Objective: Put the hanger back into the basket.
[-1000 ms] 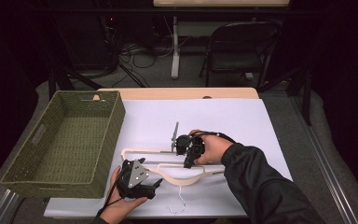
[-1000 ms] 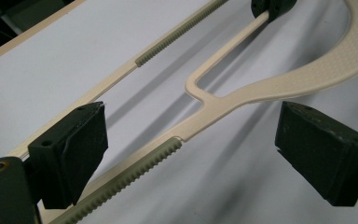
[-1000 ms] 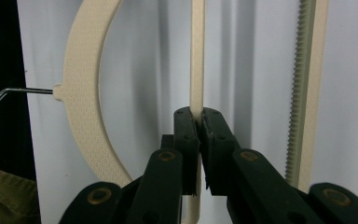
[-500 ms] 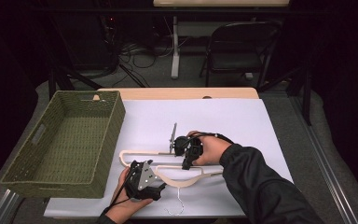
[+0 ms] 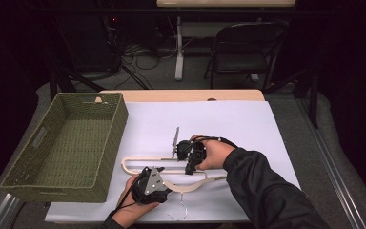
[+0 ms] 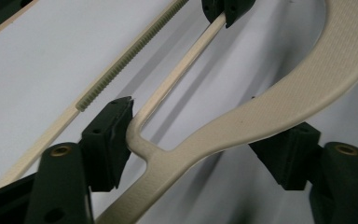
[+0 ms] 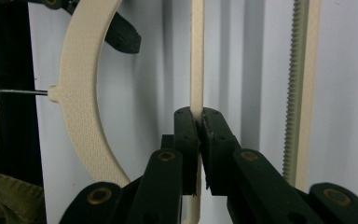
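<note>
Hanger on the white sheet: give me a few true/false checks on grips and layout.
1. The right gripper is clamped on the thin crossbar of the cream hanger. True.
2. The left gripper has both pads pressed on the hanger's arm. False: the jaws have just been closing around the arm, one pad at it and the other with a gap.
3. The hanger lies inside the woven basket. False: it is on the white sheet, right of the basket.
4. The hanger's metal hook points toward the person's edge of the table. True.
5. The folding chair is behind the table. True.
</note>
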`<action>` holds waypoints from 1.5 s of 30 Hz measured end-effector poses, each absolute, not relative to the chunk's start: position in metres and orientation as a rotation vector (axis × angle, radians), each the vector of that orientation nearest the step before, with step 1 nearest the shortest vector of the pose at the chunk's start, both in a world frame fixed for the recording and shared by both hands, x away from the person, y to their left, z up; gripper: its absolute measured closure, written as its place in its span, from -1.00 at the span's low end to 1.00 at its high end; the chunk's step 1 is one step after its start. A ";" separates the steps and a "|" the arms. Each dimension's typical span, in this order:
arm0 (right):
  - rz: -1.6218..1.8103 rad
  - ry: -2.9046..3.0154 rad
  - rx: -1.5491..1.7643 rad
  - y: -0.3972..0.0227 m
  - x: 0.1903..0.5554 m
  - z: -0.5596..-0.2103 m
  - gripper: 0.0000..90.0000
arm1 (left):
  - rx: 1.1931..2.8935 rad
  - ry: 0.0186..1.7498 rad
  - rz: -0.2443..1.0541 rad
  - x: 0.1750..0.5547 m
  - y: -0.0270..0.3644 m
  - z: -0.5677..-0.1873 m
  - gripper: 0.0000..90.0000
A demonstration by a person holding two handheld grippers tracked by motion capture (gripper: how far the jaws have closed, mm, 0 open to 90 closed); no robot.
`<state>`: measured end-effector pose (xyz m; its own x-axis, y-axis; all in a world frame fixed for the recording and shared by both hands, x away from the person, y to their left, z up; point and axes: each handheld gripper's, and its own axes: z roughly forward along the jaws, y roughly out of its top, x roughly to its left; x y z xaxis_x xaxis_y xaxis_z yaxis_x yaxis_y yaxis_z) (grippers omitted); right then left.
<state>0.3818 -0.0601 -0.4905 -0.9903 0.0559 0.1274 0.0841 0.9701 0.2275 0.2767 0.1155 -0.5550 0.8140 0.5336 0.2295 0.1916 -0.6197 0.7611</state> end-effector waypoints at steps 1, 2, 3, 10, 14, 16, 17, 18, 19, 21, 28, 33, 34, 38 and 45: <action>-0.353 -2.999 -0.107 -0.060 0.382 -0.491 0.90 | 2.223 0.531 0.570 0.277 0.116 -0.555 -0.24; -0.347 -2.996 -0.107 -0.060 0.382 -0.491 0.90 | 2.222 0.535 0.571 0.277 0.116 -0.555 -0.23; -0.337 -2.994 -0.106 -0.060 0.382 -0.490 0.90 | 2.222 0.537 0.565 0.277 0.116 -0.555 -0.20; -0.353 -2.990 -0.117 -0.059 0.381 -0.496 0.89 | 2.229 0.570 0.543 0.279 0.119 -0.556 -0.02; -0.363 -2.987 -0.124 -0.060 0.380 -0.502 0.88 | 2.225 0.603 0.521 0.282 0.122 -0.556 0.14; -0.387 -2.985 -0.130 -0.061 0.381 -0.502 0.88 | 2.227 0.619 0.512 0.283 0.122 -0.555 0.20; -0.386 -2.982 -0.130 -0.061 0.381 -0.502 0.88 | 2.222 0.627 0.501 0.283 0.123 -0.555 0.24; -0.392 -2.983 -0.125 -0.062 0.381 -0.503 0.88 | 2.219 0.630 0.499 0.283 0.123 -0.555 0.25; -0.392 -2.983 -0.125 -0.062 0.381 -0.503 0.88 | 2.219 0.630 0.499 0.283 0.123 -0.555 0.25; -0.396 -2.980 -0.135 -0.063 0.380 -0.502 0.88 | 2.221 0.626 0.515 0.283 0.123 -0.556 0.28; -0.471 -3.016 -0.171 -0.069 0.377 -0.497 0.63 | 2.210 0.625 0.514 0.282 0.124 -0.554 0.35; -0.572 -3.061 -0.198 -0.086 0.369 -0.481 0.59 | 2.211 0.626 0.511 0.282 0.125 -0.554 0.36; -0.594 -3.065 -0.200 -0.090 0.367 -0.477 0.59 | 2.211 0.627 0.512 0.282 0.125 -0.554 0.36; -0.640 -3.060 -0.193 -0.100 0.357 -0.468 0.58 | 2.213 0.627 0.515 0.283 0.125 -0.554 0.37; -0.650 -3.052 -0.102 -0.108 0.335 -0.473 0.42 | 2.227 0.628 0.524 0.283 0.124 -0.554 0.37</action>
